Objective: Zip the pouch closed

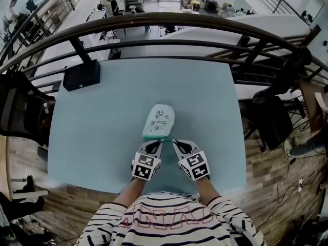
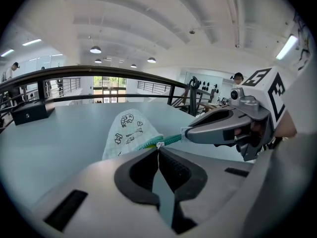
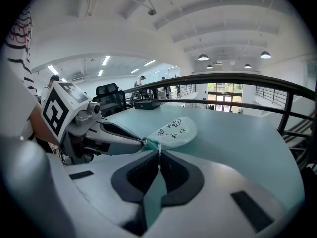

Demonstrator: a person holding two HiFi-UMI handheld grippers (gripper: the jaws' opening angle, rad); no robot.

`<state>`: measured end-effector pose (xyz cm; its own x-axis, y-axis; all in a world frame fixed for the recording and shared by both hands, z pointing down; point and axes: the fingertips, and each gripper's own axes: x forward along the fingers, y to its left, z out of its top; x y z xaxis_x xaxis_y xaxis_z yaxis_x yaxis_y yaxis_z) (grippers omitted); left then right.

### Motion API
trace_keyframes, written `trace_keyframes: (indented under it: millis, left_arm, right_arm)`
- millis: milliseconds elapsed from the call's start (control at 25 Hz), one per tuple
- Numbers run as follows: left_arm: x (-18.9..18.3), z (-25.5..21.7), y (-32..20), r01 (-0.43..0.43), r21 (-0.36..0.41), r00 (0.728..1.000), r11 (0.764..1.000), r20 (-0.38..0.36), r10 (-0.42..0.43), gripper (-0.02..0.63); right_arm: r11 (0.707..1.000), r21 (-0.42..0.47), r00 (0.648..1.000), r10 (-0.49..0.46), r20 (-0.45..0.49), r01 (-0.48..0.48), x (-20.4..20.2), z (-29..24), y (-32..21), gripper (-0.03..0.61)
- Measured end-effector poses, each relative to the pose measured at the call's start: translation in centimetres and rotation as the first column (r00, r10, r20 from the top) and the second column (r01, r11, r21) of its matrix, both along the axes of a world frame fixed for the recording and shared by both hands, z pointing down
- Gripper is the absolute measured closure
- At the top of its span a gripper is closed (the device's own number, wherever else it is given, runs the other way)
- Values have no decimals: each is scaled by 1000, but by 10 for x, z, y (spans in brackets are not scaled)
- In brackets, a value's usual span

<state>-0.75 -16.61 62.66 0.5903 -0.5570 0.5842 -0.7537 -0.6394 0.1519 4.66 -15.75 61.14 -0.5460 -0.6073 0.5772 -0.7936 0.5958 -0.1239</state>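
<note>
Pinching at the near edge of the pouch [image 1: 160, 118]: both grippers, side by side, tips almost meeting.

Left gripper [image 2: 159, 148]: jaws together, pad against pad, with a small white bit of the green zipper [image 2: 168, 141] caught at the very tip.

Right gripper [image 3: 159, 150]: jaws together as well, nipped on the green zipper edge at their tip. From the left gripper view, its tip sits just right of the left jaws, clamped on a pale tab at the end of the zipper.

Between the two tips the zipper shows as a short green strip. Which of the white bits is the slider, I cannot tell.

Pouch: pale mint cloth with black doodle drawings. It lies on the counter [image 1: 102, 117] and stretches straight ahead from both sets of jaws, rounded end farthest from them. Only the near zipper edge is in the jaws.

Counter: pale teal.

Black box [image 1: 82, 75]: far ahead and to the left of the left jaws, at the counter's far corner, well apart from the pouch.

Railing [image 1: 169, 20]: dark and curved, beyond the counter's far edge.

Striped sleeves [image 1: 110, 214] sit behind both grippers, at the counter's near edge.
</note>
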Motion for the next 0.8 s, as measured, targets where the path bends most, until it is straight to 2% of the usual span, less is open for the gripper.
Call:
trace_keyframes:
  millis: [280,480,800]
  left_arm:
    - [3,0,2,-2,-9,1000,1000,-11,2,587]
    - [-7,6,-3,49,-41,999,998,-20,-50,588]
    - [-20,10,-10,97,-36,995,995,10,-97,588]
  right_arm:
    - [999,11,998,48,-28,-48,5,-2,-2,543]
    - [995,30,994,99,-50,-98,22,-6,-6,543]
    - [992,18,991,123,-54,-122,30,-2,-7,543]
